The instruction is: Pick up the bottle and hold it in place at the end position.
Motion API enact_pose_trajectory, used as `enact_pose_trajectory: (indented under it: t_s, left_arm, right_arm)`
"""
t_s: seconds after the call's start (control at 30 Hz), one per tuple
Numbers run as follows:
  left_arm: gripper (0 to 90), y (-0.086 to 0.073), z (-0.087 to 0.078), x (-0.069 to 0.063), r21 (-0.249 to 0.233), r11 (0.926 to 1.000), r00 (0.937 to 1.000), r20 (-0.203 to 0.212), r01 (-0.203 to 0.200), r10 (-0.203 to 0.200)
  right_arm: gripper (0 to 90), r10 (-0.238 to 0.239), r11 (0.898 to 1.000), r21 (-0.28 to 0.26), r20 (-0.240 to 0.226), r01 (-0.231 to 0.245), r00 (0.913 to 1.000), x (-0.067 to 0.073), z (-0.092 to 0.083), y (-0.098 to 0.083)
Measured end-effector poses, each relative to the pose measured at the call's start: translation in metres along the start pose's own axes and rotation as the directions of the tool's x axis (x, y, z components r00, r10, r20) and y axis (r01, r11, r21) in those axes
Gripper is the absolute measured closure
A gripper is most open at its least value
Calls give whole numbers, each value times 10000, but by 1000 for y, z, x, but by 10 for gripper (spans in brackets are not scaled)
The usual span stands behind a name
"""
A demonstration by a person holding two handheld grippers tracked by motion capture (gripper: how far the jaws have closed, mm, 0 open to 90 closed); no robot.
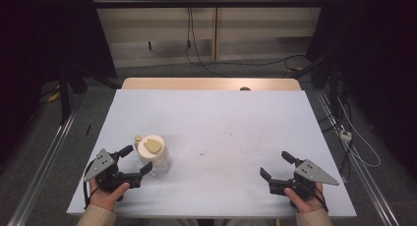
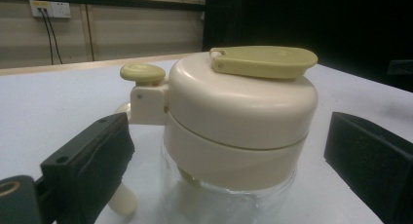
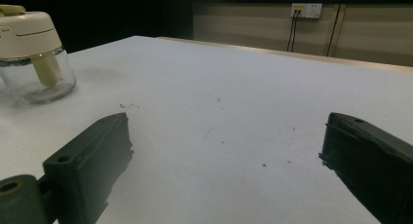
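Note:
A hand chopper (image 1: 153,156) with a cream lid, a yellow-green pull handle and a clear glass bowl stands on the pale table (image 1: 221,113) near its front left. My left gripper (image 1: 137,158) is open right at it. In the left gripper view the chopper (image 2: 238,117) stands between the two black jaws, with a gap on each side. My left gripper (image 2: 226,136) touches nothing. At the front right, my right gripper (image 1: 275,164) is open over bare table. In the right gripper view my right gripper (image 3: 229,131) holds nothing and the chopper (image 3: 34,53) stands far off at the left.
A strip of bare wood (image 1: 211,83) runs along the table's far edge, with a small dark object (image 1: 244,89) on it. Cables (image 1: 196,54) trail over the floor behind. Metal rails (image 1: 44,162) run along both sides of the table. A few dark specks (image 1: 204,151) mark the tabletop.

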State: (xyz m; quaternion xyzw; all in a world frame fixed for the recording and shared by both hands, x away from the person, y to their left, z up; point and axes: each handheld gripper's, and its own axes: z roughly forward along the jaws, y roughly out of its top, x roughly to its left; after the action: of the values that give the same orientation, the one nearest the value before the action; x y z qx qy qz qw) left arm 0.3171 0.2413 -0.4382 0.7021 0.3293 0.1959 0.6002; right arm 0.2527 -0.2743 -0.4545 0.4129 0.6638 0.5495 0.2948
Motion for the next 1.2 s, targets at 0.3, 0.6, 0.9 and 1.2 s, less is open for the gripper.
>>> enact_pose_trajectory:
  t_s: [0.3, 0.6, 0.9, 1.2]
  left_arm:
    - [30, 0, 7, -2, 207, 9997, 9996, 282, -90, 84]
    - [19, -1, 15, -5, 527, 9985, 9996, 240, -127, 114]
    - [27, -4, 19, -4, 969, 9953, 10000, -35, -51, 55]
    - [28, -4, 31, -7, 1083, 9941, 9992, -383, -51, 93]
  right_arm:
    - [35, -6, 10000, 53, 22, 6, 10000, 0, -1, -1]
    - [36, -8, 10000, 73, 88, 7, 10000, -1, -3, -1]
    - [37, 78, 9999, 80, 104, -79, 9999, -1, -5, -2]
    - [37, 19, 9999, 113, 80, -20, 10000, -2, -5, -2]
